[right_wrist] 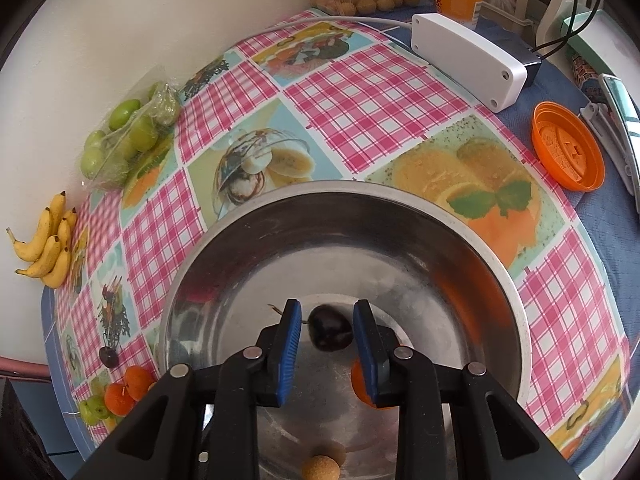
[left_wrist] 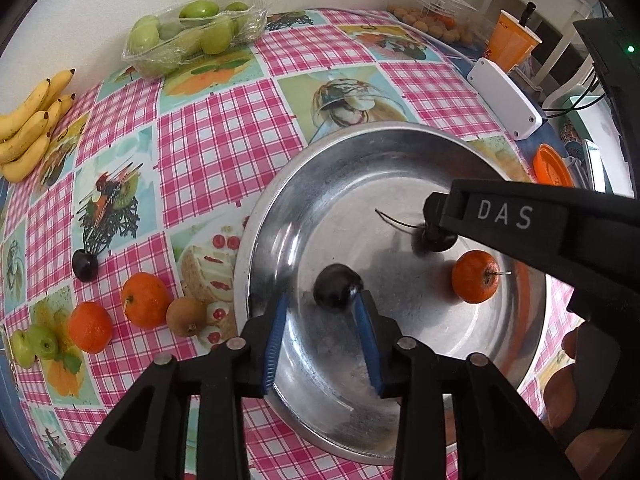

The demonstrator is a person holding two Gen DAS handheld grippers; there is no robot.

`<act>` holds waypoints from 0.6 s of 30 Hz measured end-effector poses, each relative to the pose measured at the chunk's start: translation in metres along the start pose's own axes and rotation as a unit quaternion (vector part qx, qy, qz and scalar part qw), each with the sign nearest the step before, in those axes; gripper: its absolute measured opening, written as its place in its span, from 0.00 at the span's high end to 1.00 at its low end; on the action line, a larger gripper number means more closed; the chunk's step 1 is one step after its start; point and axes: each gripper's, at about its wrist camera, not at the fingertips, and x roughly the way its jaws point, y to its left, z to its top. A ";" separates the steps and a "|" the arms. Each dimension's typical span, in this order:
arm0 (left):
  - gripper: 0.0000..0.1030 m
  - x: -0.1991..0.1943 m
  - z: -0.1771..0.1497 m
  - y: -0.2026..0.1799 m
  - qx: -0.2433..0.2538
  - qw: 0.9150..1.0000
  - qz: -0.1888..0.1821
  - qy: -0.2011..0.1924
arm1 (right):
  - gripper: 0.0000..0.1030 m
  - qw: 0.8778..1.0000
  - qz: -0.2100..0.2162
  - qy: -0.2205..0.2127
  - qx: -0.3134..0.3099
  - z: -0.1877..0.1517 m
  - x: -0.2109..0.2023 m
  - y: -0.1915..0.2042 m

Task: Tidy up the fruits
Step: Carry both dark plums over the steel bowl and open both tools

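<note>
A steel bowl [left_wrist: 280,216] [right_wrist: 460,232] sits on the checked tablecloth. In the left wrist view my left gripper [left_wrist: 320,320] is open over the bowl, with a dark cherry [left_wrist: 337,287] lying between its fingertips. My right gripper [right_wrist: 326,330] is open with a second dark cherry [right_wrist: 331,327] between its fingers; its black body [left_wrist: 520,216] reaches in from the right. A mandarin [left_wrist: 475,277] lies in the bowl, partly hidden in the right wrist view [right_wrist: 359,384]. A small brown fruit [right_wrist: 320,468] lies at the bowl's near side.
On the cloth left of the bowl lie a cherry [left_wrist: 85,265], two mandarins [left_wrist: 145,300], a brown fruit [left_wrist: 186,316] and green fruits [left_wrist: 34,344]. Bananas [left_wrist: 28,128], a tray of green fruit [left_wrist: 192,32], a white box [left_wrist: 504,98], an orange cup [left_wrist: 512,42] and an orange lid [right_wrist: 568,146] stand further off.
</note>
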 end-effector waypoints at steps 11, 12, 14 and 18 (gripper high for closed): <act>0.52 -0.027 0.005 0.043 -0.082 0.996 -0.003 -0.032 | 0.32 0.999 0.003 -0.030 -0.015 0.004 -0.017 0.004; 0.50 -0.028 0.004 0.051 -0.098 0.995 0.001 -0.032 | 0.30 0.999 0.002 -0.031 -0.015 0.004 -0.017 0.004; 0.46 -0.029 0.003 0.068 -0.124 0.992 0.008 -0.029 | 0.29 0.999 0.001 -0.031 -0.017 0.004 -0.017 0.004; 0.39 -0.027 -0.002 0.098 -0.179 0.983 0.022 -0.024 | 0.24 0.999 -0.006 -0.027 -0.026 0.002 -0.015 0.005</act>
